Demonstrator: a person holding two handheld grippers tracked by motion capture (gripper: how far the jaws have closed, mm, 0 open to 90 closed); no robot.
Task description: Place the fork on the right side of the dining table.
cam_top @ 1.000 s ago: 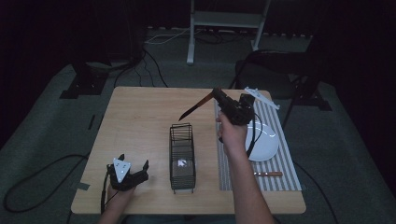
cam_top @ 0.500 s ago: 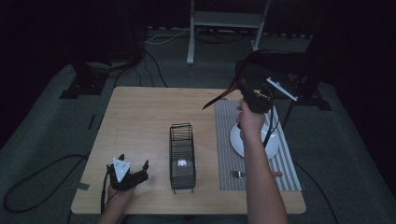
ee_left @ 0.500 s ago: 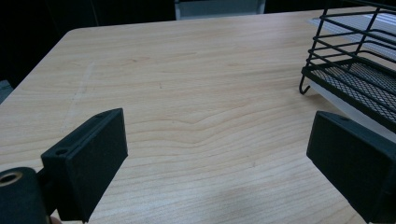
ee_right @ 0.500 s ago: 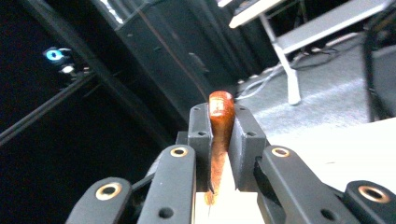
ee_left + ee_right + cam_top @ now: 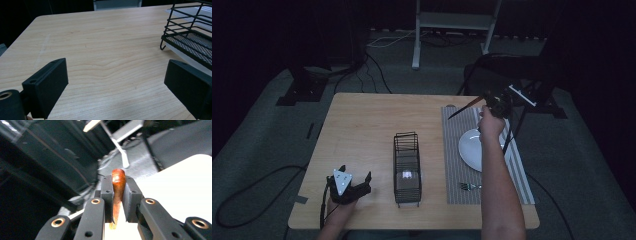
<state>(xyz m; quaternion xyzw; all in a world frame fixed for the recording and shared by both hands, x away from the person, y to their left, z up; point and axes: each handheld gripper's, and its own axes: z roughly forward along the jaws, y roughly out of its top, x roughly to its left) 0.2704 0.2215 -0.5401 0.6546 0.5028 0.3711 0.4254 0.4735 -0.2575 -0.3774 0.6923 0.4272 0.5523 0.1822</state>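
My right gripper point(image 5: 495, 103) is raised over the far right of the table and is shut on a wooden-handled knife point(image 5: 463, 107). The knife's dark blade points left over the striped placemat point(image 5: 453, 150). In the right gripper view the reddish-brown handle point(image 5: 118, 185) is pinched between the jaws of the right gripper point(image 5: 118, 181). My left gripper point(image 5: 350, 185) rests low at the table's front left, open and holding nothing. In the left gripper view the left gripper point(image 5: 116, 85) shows its jaws spread wide over bare wood.
A black wire rack point(image 5: 407, 161) stands mid-table, and the rack point(image 5: 190, 32) is close on the left gripper's right. A white plate point(image 5: 471, 150) and a fork point(image 5: 469, 187) lie on the placemat. Stands and cables point(image 5: 377, 60) sit on the floor beyond the table.
My right gripper has carried the knife right and away, from above the placement's left part to the table's far right edge. The left gripper has stayed still.
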